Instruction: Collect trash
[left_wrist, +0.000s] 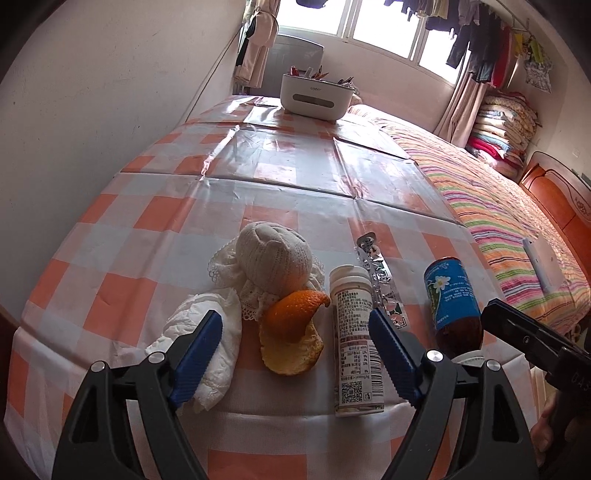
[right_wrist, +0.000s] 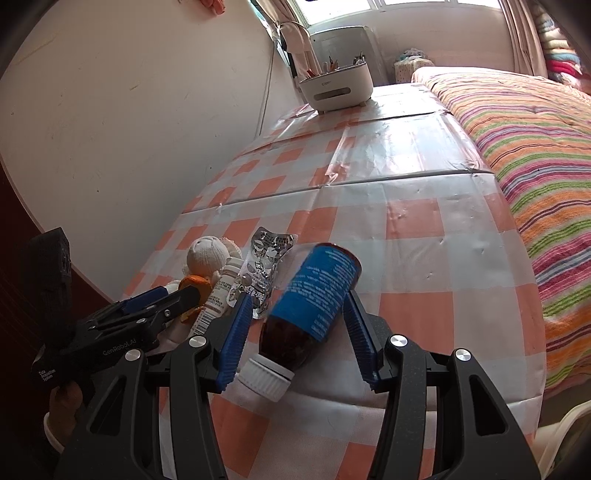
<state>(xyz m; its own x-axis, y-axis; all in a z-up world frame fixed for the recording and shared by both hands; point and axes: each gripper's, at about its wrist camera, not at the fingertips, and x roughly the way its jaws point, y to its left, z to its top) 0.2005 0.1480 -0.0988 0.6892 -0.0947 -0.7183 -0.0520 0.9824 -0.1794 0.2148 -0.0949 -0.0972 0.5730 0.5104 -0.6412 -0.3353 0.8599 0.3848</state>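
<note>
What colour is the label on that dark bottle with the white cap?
Blue with white print on the dark brown bottle; clearest in the right wrist view.

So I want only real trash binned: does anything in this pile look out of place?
Yes. The rolled white sock with lace trim, lying among the orange peel, crumpled tissue and used blister pack, looks like clothing rather than trash.

Left gripper (left_wrist: 295, 336): jaws spread wide, low over the table (left_wrist: 147, 206). Right gripper (right_wrist: 295, 332): jaws spread wide, low over the table, beside the left.
</note>
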